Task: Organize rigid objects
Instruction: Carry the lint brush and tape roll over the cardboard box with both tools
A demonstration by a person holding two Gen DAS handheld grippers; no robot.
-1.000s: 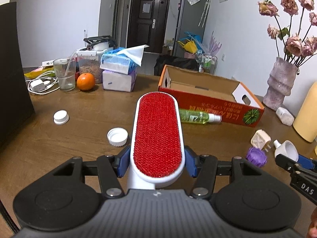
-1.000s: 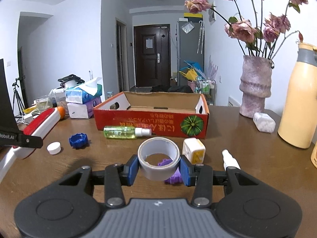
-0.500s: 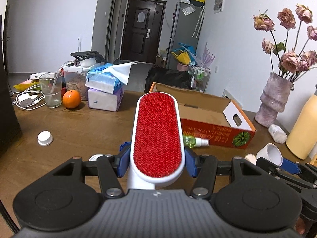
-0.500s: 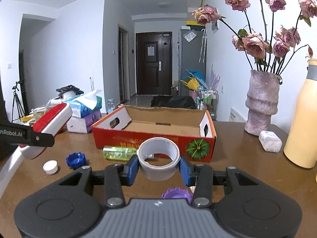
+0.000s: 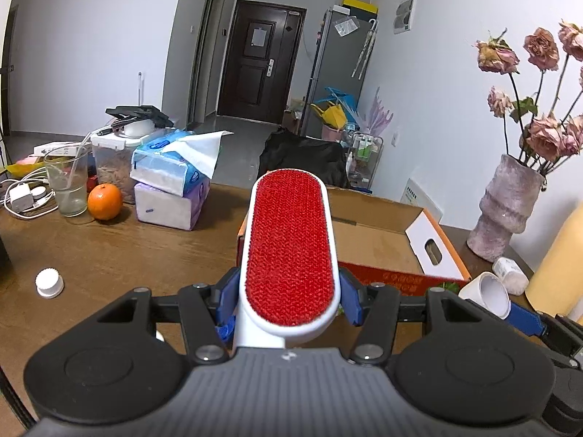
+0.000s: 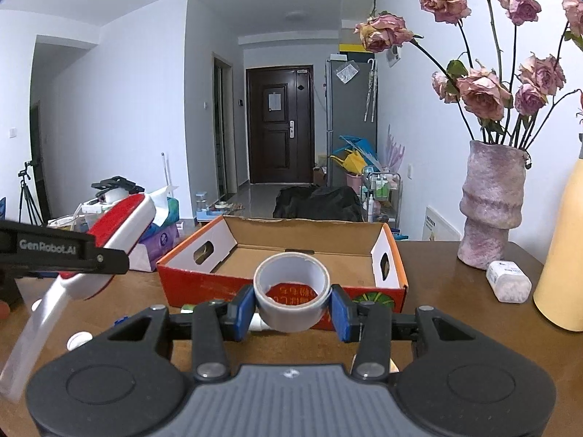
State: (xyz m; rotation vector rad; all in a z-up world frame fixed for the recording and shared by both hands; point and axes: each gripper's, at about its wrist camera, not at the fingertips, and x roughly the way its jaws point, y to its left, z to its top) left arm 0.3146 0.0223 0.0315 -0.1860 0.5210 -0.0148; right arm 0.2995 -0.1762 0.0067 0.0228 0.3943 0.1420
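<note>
Lint brush [image 5: 290, 251], red-faced with a white body, pinched at its lower end between the blue pads of the left gripper [image 5: 289, 300], its head raised above the near left corner of the cardboard box [image 6: 395, 266]; tape roll [image 6: 291, 291], grey, clamped upright between the pads of the right gripper [image 6: 291, 307], in front of the near wall of the same open box. Wooden table [image 5: 109, 255] beneath; tissue packs [image 5: 169, 189], orange [image 5: 104, 202] and white cap [image 5: 49, 283] left; vase [image 6: 492, 204] of dried roses right
</note>
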